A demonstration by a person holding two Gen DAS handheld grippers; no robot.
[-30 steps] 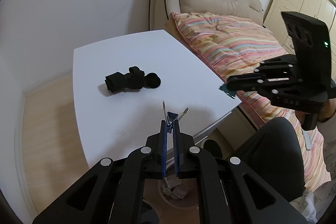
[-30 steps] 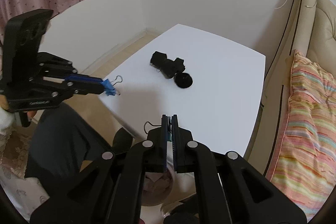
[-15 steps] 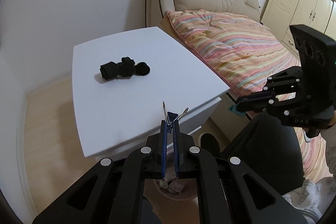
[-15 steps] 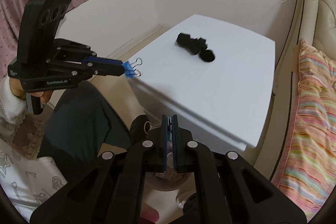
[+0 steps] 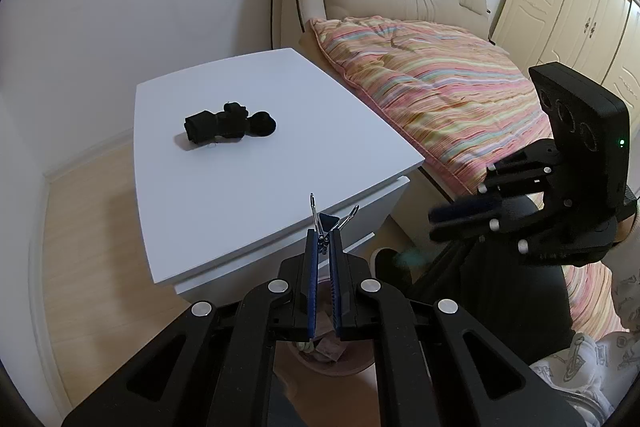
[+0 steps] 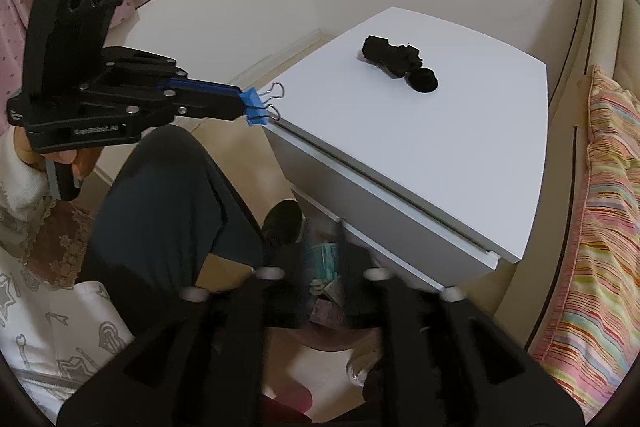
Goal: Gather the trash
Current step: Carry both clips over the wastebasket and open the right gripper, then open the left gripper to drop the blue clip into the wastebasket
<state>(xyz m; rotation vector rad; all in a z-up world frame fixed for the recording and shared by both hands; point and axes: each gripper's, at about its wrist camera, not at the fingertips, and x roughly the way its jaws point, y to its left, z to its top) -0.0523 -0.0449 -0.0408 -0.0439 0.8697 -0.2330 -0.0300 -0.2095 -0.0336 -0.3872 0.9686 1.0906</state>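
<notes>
The person sat by the white bedside table [image 5: 248, 163] with a gripper in each hand, both held out past its front edge and tipped downward over the small waste bin [image 6: 340, 343] on the floor between the table and their knees.

The right gripper [image 6: 323, 259] had just been opening; its jaws stood apart, blurred, with a teal-and-white scrap [image 6: 325, 259] showing in the gap. I could not tell whether the pads were touching it or whether it was already falling free. It lay straight above the bin, which already held bits of paper.

The left gripper [image 5: 324, 247] was clenched on a blue binder clip [image 6: 254, 107], gripping the clip's body so that the two wire handles stuck out ahead of the fingertips, in line with the fingers. In the left wrist view the bin [image 5: 332, 359] sat low, under the roots of the fingers rather than ahead of the tips. My guess was that the clip would need to be carried back and down toward the person before letting go, otherwise it might land short, on the floor against the table's front.

A black bundle [image 5: 228, 125] lay on the tabletop, well away from both grippers, its long axis running roughly across the table. Seemingly the last thing to collect.
</notes>
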